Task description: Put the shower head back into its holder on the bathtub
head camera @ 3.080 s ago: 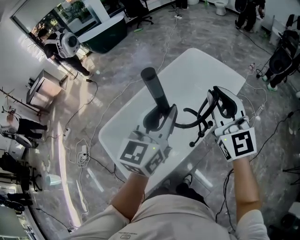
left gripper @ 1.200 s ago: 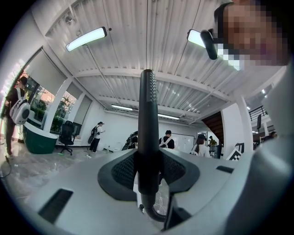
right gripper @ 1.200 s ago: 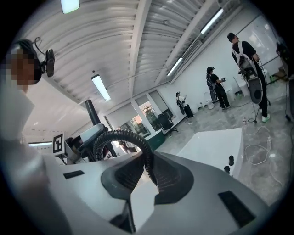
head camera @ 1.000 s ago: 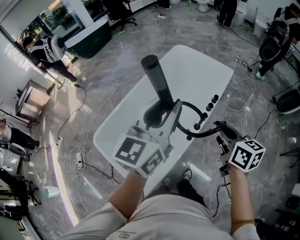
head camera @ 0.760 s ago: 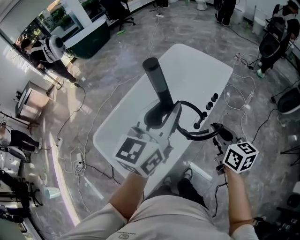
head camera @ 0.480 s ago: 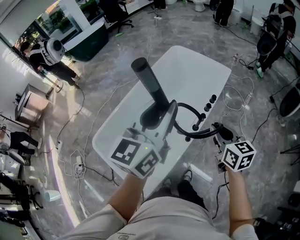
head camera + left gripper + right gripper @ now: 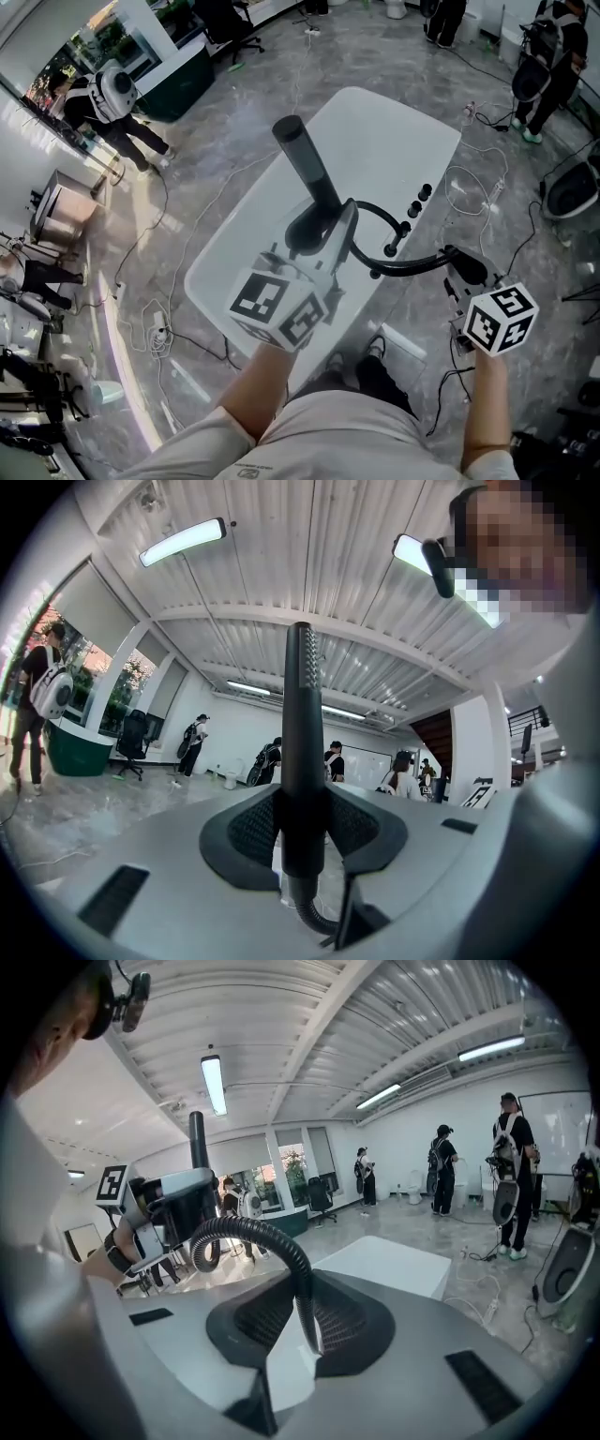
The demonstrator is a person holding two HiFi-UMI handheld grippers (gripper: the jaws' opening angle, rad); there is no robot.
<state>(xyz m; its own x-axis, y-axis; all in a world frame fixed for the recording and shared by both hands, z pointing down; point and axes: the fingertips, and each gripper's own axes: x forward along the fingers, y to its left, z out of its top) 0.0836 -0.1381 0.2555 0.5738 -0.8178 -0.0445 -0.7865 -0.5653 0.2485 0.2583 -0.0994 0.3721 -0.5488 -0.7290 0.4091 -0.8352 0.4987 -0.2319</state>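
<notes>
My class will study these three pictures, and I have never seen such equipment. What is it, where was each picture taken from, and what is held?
There is no robot: a person holds a two-jaw gripper in each hand. One picture comes from a camera on the person's head, looking down; the other two from cameras riding on each gripper, looking along its jaws. Below stands a white bathtub with dark knobs on its rim. The left gripper is closed on a black shower head. The right gripper is closed on its black ribbed hose.
</notes>
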